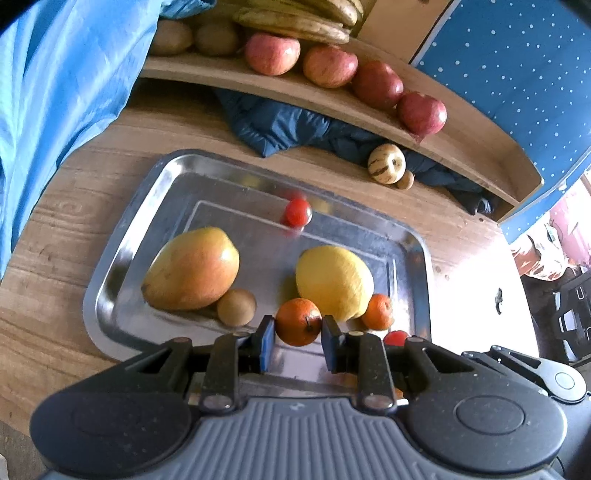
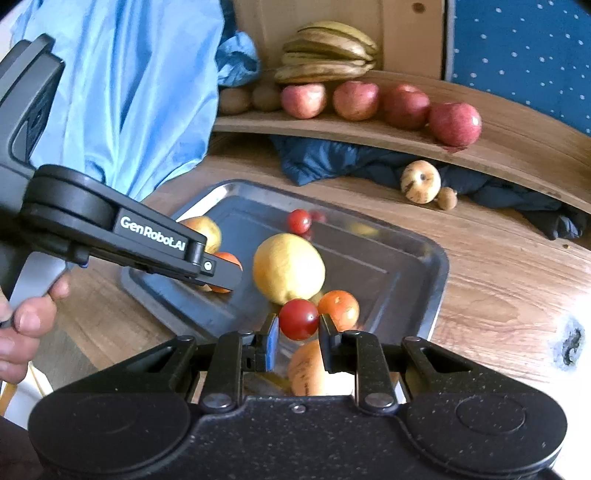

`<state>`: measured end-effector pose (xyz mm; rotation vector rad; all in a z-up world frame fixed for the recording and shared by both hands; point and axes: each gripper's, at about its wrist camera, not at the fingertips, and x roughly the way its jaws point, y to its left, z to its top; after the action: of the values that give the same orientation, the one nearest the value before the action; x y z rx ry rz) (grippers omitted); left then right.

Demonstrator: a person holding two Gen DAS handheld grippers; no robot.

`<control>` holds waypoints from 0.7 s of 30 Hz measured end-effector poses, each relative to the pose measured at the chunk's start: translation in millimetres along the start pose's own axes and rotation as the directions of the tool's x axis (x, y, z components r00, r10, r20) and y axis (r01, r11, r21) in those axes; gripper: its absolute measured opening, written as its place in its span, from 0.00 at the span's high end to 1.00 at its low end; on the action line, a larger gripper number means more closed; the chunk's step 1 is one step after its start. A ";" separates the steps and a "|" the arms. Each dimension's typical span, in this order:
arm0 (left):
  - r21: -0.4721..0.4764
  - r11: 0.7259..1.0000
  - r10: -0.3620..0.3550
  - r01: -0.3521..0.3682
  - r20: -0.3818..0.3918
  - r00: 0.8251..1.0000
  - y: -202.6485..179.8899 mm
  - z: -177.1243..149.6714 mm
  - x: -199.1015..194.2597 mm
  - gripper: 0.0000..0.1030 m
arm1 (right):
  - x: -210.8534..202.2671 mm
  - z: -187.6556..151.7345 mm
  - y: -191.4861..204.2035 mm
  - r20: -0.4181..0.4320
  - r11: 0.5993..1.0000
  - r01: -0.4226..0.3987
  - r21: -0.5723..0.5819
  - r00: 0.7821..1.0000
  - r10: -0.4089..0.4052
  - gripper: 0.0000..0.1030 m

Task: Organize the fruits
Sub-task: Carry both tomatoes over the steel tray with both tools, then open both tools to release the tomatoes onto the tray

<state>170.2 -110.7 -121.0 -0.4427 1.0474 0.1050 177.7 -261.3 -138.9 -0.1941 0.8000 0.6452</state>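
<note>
A tray sits on the tabletop. In it, a mango lies toward the left edge with a kiwi touching its near side. A lemon lies toward the right edge. A cherry tomato sits near the far edge. Behind the tray, a shelf carries four apples in a row, with bananas behind them at the left end.

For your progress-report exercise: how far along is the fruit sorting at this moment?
Done: four apples lined up on the shelf beside bananas. In hand: left gripper holds a tangerine; right gripper holds a cherry tomato. Left: mango, lemon and others on the tray.
</note>
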 end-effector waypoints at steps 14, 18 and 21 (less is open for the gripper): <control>0.006 1.000 0.008 -0.008 -0.067 0.998 6.3 -10.4 5.1 0.72 | 10.3 -5.1 15.8 -0.036 0.999 -0.030 -0.044 0.999 0.029 0.77; 0.007 1.000 0.015 -0.014 -0.075 0.997 6.6 -10.1 6.7 0.72 | 15.3 -6.4 17.1 -0.051 0.999 -0.032 -0.038 0.998 0.030 0.77; 0.007 1.000 0.020 -0.019 -0.082 0.996 6.8 -10.4 7.6 0.72 | 17.5 -6.3 17.7 -0.056 0.999 -0.034 -0.034 0.998 0.032 0.77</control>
<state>163.6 -109.7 -133.9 -0.4340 1.1327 0.1015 172.2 -241.7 -154.4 -0.2317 0.8471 0.6878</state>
